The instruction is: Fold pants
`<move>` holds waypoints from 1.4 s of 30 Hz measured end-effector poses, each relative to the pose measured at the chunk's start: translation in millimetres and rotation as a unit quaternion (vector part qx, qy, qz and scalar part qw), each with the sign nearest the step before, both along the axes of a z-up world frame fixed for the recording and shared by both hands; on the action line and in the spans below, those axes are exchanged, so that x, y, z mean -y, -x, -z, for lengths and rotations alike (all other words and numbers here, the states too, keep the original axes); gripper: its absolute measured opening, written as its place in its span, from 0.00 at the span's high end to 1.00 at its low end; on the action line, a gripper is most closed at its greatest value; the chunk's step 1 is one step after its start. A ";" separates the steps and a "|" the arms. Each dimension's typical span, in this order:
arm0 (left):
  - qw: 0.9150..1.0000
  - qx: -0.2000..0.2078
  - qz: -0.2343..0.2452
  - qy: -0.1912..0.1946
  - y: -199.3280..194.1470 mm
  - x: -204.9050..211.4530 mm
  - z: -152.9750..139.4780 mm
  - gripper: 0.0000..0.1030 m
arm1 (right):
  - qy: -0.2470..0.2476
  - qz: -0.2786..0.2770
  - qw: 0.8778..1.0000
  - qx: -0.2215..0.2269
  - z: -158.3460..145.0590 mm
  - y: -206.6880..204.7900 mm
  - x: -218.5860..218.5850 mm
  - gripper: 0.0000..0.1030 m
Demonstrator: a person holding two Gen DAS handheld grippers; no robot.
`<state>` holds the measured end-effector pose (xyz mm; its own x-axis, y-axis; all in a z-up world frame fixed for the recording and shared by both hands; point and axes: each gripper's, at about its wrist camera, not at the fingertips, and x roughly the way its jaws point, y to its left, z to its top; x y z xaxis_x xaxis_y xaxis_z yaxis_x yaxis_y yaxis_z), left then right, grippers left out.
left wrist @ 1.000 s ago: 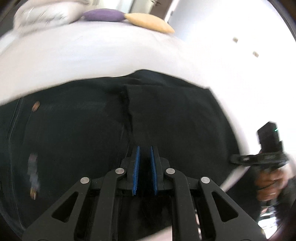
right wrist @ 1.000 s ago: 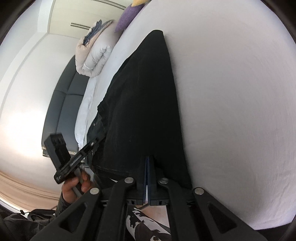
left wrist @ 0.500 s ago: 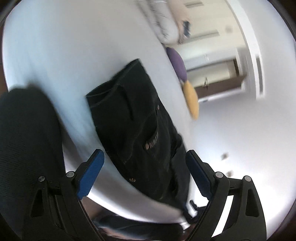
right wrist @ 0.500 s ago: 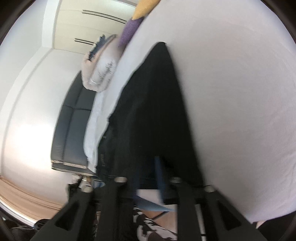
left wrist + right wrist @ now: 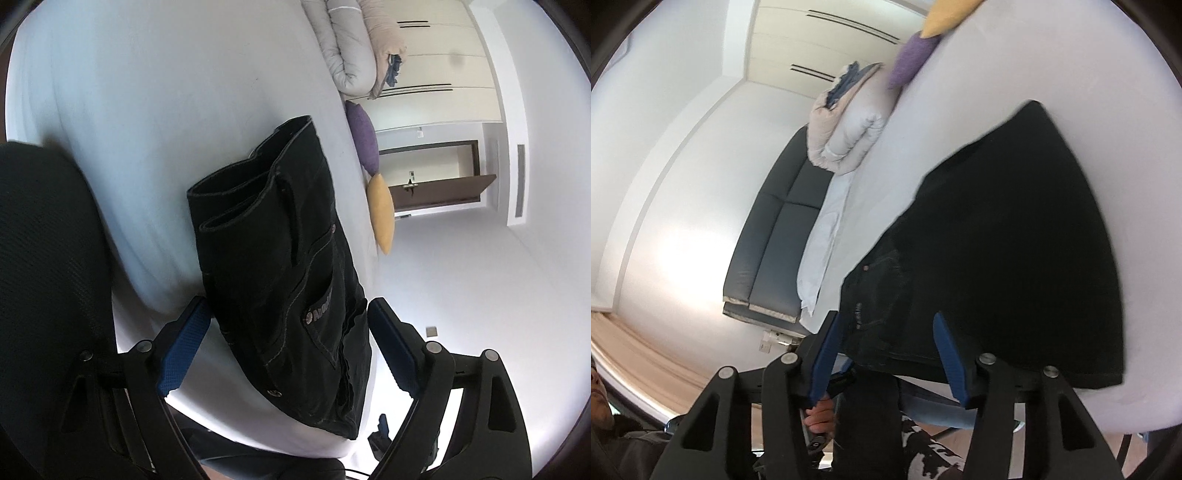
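Both jaws have just been opening and now stand apart with nothing pinched: the left gripper wide, the right gripper about half spread. Ahead of them the black pants lie folded on the white bed, released where a second ago each was clamped on cloth. That fold looks done. The bed's near edge sits just under the jaws; bare sheet lies beyond, pillows far off.

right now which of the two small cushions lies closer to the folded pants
The purple cushion: it lies just past the pants, while the yellow cushion lies farther along the bed's edge.
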<state>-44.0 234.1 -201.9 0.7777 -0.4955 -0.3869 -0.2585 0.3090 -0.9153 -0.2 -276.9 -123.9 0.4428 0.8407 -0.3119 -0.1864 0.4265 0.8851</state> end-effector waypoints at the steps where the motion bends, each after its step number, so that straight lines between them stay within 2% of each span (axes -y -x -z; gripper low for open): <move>1: 1.000 0.000 0.000 0.001 -0.2 -0.3 1.4 0.16 | -0.001 -0.001 1.000 0.003 -1.7 3.1 1.5 0.47; 10: 1.000 -0.018 -0.011 0.011 -4.2 3.7 5.6 0.16 | -0.004 -0.022 1.000 0.021 -15.6 -1.5 -11.6 0.50; 13: 0.999 -0.026 -0.020 0.029 -5.7 2.2 7.4 0.16 | -0.005 -0.029 0.999 0.023 -15.9 -4.5 -19.1 0.51; 21: 0.999 -0.014 -0.024 0.038 -11.2 -1.7 7.8 0.16 | -0.001 -0.049 0.998 0.028 -20.3 -12.1 -41.3 0.57; 24: 0.999 0.001 -0.025 0.045 -11.2 -3.7 7.2 0.20 | 0.005 -0.061 0.998 0.034 -24.8 -17.8 -53.2 0.58; 32: 0.998 0.023 -0.025 0.049 -16.8 -5.4 6.6 0.22 | 0.045 -0.107 0.992 0.041 -33.3 -42.7 -100.0 0.61; 36: 0.999 0.029 -0.012 0.036 -25.8 -5.4 2.0 0.46 | 0.086 -0.114 0.989 0.031 -32.2 -60.1 -119.7 0.63; 37: 0.999 0.029 -0.009 0.030 -28.1 -4.4 1.3 0.53 | 0.098 -0.117 0.988 0.028 -31.7 -65.6 -125.4 0.65; 38: 0.999 0.027 -0.006 0.022 -30.5 -3.4 0.7 0.55 | 0.111 -0.120 0.986 0.023 -30.8 -70.8 -131.3 0.67; 40: 1.000 0.020 -0.004 0.016 -34.3 -1.8 2.1 0.67 | 0.135 -0.127 0.983 0.014 -27.4 -79.0 -142.3 0.73; 42: 1.000 0.017 -0.005 0.018 -34.8 -2.1 5.8 0.69 | 0.157 -0.135 0.978 0.002 -21.9 -86.7 -153.2 0.77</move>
<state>-9.3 236.2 -207.7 0.7954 -0.4999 -0.3427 -0.2307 0.2732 -0.9339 86.5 -123.7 -101.9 0.2198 0.7900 -0.5723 -0.3320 0.6122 0.7176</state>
